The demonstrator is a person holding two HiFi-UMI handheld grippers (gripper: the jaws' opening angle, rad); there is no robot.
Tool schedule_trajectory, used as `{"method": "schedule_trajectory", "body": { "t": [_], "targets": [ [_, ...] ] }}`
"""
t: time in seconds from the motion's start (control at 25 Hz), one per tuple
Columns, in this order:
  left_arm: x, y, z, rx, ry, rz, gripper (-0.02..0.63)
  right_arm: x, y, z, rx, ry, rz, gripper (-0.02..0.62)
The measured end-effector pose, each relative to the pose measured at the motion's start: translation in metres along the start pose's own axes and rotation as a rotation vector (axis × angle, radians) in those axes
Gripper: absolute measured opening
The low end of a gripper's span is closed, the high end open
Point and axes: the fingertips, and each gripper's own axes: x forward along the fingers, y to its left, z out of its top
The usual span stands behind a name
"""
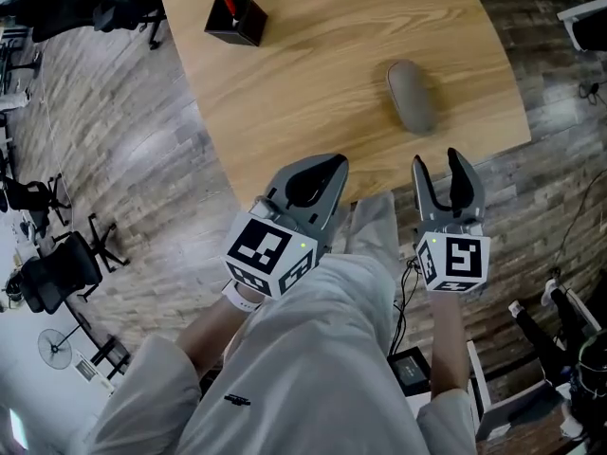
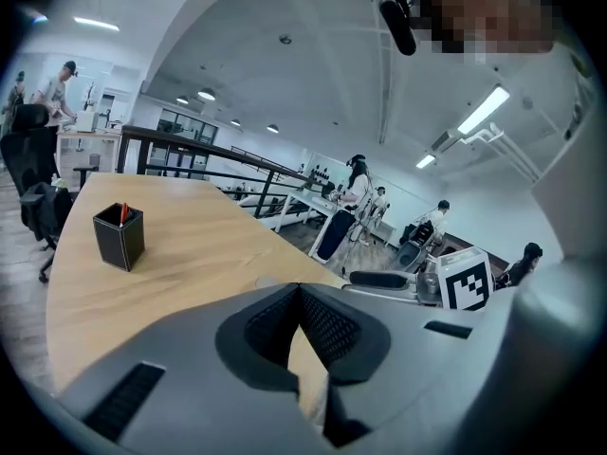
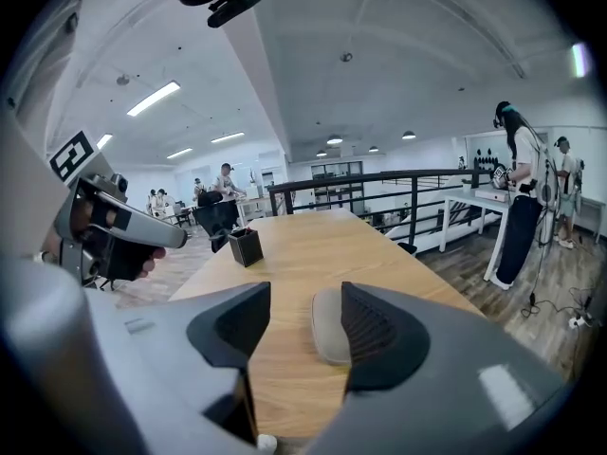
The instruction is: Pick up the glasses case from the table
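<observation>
The grey oval glasses case (image 1: 412, 96) lies on the wooden table (image 1: 322, 74) near its front right edge. My right gripper (image 1: 442, 164) hovers just short of that edge, in line with the case, open and empty. In the right gripper view the case (image 3: 329, 323) shows ahead in the gap of the right gripper (image 3: 305, 292), untouched. My left gripper (image 1: 318, 173) hangs to the left over the table's front edge. In the left gripper view its tips meet, so the left gripper (image 2: 299, 290) is shut with nothing held.
A black pen holder (image 1: 236, 20) with a red pen stands at the table's far left. Office chairs (image 1: 66, 263) stand on the wood floor at the left. Cables and a box (image 1: 411, 370) lie by the person's legs. People stand at desks in the background.
</observation>
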Motion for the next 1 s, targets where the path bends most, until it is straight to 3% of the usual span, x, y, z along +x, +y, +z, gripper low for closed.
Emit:
{"method": "schedule_trajectory", "body": {
  "t": [1.0],
  "targets": [
    [0.064, 0.036, -0.058, -0.032, 0.081, 0.038, 0.006, 0.081, -0.033, -0.091, -0.028, 0.141, 0.048, 0.318]
  ]
}}
